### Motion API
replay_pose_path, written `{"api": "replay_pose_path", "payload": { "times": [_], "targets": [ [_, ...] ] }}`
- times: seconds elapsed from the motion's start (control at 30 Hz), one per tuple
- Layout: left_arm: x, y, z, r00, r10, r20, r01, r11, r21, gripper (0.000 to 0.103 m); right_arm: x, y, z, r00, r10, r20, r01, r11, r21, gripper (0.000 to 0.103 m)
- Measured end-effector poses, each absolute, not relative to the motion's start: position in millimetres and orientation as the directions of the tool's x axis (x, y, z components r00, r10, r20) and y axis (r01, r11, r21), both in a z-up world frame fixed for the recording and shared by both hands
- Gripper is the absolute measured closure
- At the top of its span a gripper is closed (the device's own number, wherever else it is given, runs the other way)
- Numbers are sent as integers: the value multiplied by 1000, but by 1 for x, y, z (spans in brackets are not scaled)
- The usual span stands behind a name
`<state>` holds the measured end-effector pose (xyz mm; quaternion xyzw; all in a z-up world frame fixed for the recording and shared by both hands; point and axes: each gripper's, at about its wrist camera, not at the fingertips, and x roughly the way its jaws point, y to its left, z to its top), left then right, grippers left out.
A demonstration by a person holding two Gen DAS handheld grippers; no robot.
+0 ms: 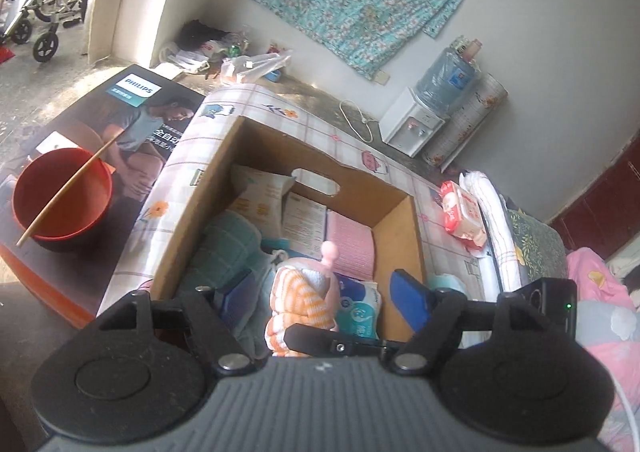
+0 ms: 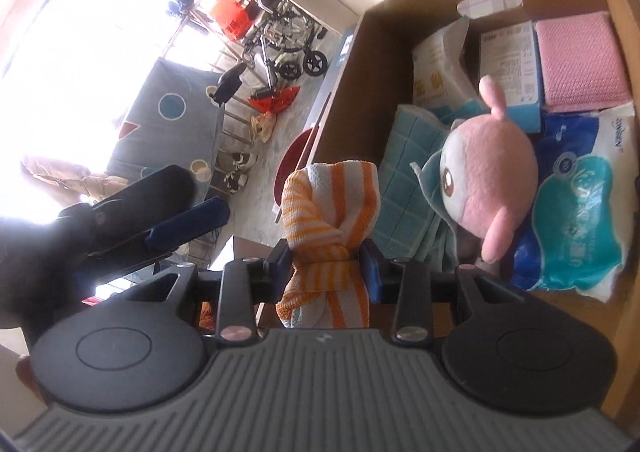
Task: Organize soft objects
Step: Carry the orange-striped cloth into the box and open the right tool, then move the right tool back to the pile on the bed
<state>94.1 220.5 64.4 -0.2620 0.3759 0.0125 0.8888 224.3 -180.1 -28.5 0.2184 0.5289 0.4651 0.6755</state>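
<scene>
Left wrist view: the left claw (image 1: 322, 302) stands released, its blue pads spread wide with nothing pressed between them. Below it sits an open cardboard box (image 1: 394, 226) on a counter (image 1: 256, 100) covered in a checked cloth. The box holds a teal towel (image 1: 224, 248), a pink cloth (image 1: 350, 244) and a tissue pack (image 1: 356, 308). An orange-striped towel (image 1: 300, 300) sits above the box between the spread pads. A red bowl (image 1: 62, 198) with a chopstick stands on a Philips carton to the left.

Right wrist view: the right claw (image 2: 330, 260) is clenched on the orange-striped towel (image 2: 330, 204), held at the near edge of the cardboard box (image 2: 360, 92). A pink plush toy (image 2: 488, 168) lies inside beside the tissue pack (image 2: 576, 220). The left claw (image 2: 188, 220) shows to the left, clear of the towel.
</scene>
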Motion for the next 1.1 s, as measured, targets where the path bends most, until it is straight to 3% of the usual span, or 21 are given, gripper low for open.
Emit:
{"api": "replay_pose_path", "payload": {
  "times": [0.17, 0.37, 0.43, 0.83, 1.1],
  "targets": [
    [81, 245, 55, 745, -111, -657, -270, 851, -450, 26, 227, -133, -67, -130, 799, -587, -381, 506, 774, 65],
    [79, 249, 49, 754, -93, -651, -263, 865, -428, 24, 218, -106, -87, -181, 705, -686, -398, 585, 706, 58],
    [78, 248, 48, 755, -98, -649, -254, 868, -427, 24, 219, -109, -87, -177, 711, -680, -387, 585, 713, 52],
    [61, 234, 53, 793, -41, -608, -252, 887, -388, 20, 220, -113, -81, -186, 787, -588, -393, 488, 779, 50],
    [38, 204, 63, 843, -9, -538, -216, 910, -354, 9, 189, -213, -36, 79, 858, -508, -448, 486, 751, 41]
  ]
}}
